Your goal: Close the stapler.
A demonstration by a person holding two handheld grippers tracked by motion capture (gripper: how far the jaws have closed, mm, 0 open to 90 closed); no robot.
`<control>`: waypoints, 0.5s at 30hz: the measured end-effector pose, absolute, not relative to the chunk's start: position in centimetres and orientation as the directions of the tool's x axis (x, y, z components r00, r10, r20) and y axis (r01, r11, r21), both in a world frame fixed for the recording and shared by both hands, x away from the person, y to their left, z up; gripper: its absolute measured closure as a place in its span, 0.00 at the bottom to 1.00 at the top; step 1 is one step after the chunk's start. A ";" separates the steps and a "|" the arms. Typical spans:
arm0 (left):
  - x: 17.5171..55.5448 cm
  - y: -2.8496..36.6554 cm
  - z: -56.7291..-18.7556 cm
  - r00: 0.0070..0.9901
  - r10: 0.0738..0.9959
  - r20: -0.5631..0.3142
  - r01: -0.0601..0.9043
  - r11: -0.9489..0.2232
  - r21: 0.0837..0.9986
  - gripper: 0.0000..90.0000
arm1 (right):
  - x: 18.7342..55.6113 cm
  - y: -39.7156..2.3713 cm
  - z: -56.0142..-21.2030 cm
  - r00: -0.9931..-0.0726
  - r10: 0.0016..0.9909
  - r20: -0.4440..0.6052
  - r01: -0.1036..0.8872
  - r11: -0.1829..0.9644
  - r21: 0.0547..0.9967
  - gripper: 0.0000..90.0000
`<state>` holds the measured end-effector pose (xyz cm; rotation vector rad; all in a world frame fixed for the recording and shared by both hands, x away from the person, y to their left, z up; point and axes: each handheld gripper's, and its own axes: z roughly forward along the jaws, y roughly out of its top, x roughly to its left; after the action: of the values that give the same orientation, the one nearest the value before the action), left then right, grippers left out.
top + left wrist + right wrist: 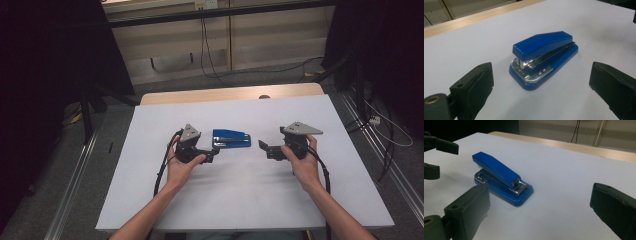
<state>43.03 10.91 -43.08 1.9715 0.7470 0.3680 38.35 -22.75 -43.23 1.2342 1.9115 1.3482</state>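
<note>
Glossy blue metal stapler (231, 138) flat at centre of white table (150, 200), free between left gripper (214, 152) and right gripper (263, 147); both sets of jaws spread, released, empty, flanking for access from either end.

I work in what looks like a lab or recording room rather than a home. My table (150, 200) has a plain white top over a pale wooden edge (230, 93) at the far side, set on a grey carpeted floor (45, 200). Black curtains (45, 60) hang at both sides, shutting the space in. Metal rails (75, 175) run along the floor on either side of the table. Loose black cables (205, 45) trail down the beige wall panels (170, 45) behind, and a white power strip (374, 120) lies on the floor at the right. The 1 office item here is a blue stapler (231, 138).
</note>
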 end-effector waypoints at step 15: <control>40.9 13.3 -43.0 0.735 0.677 -0.036 0.343 -0.327 0.881 0.06 | 36.2 -22.9 -43.1 -0.411 0.911 0.042 0.345 0.113 0.932 0.04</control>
<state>40.86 13.33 -43.01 1.9388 0.7807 0.4200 36.19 -22.94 -43.13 1.2189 1.8285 1.2904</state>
